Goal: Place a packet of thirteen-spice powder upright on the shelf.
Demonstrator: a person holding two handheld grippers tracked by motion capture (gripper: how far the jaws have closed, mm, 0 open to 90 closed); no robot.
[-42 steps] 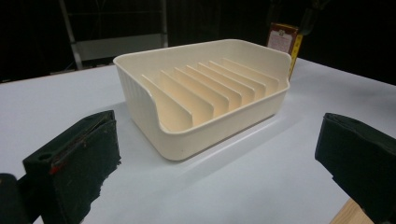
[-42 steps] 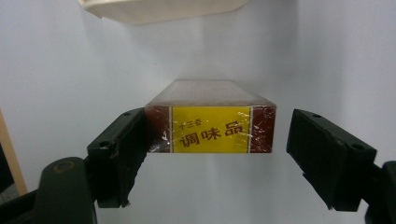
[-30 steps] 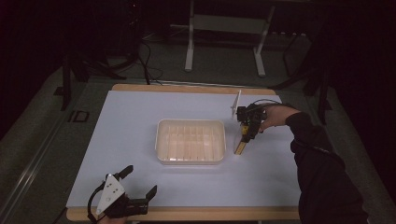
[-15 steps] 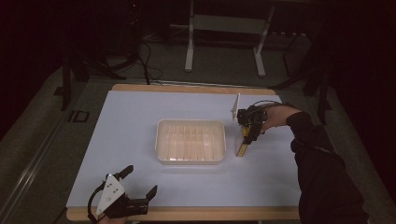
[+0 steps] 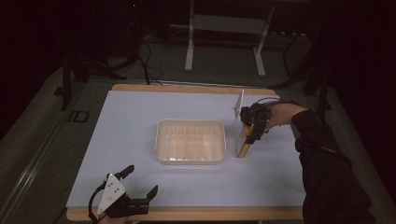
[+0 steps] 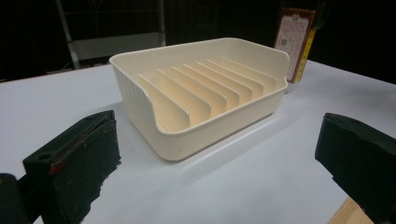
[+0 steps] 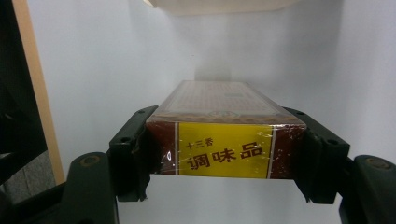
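Two right gripper (image 7: 226, 158) jaws are pinching the box (image 7: 224, 140), its length pointing ahead toward the tray (image 5: 190, 141), while the left gripper (image 5: 133, 186) is lying spread.

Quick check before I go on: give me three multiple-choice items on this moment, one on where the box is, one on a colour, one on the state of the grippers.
1. Where is the seasoning box?
A. Inside the rack
B. Beside the rack's right side, held by the right gripper
C. At the table's near left corner

2. What colour is the band with characters on the box's end?
A. Yellow
B. Blue
C. White

3. How do the grippers stand?
A. Both open
B. Left shut on the box, right open
C. Left open, right shut on the box

Answers:
1 B: in the high view the box stands just right of the cream slotted rack, under the right gripper.
2 A: the right gripper view shows a yellow band between dark red edges.
3 C: the left gripper has its jaws wide apart with nothing between; the right gripper's jaws press both sides of the box.
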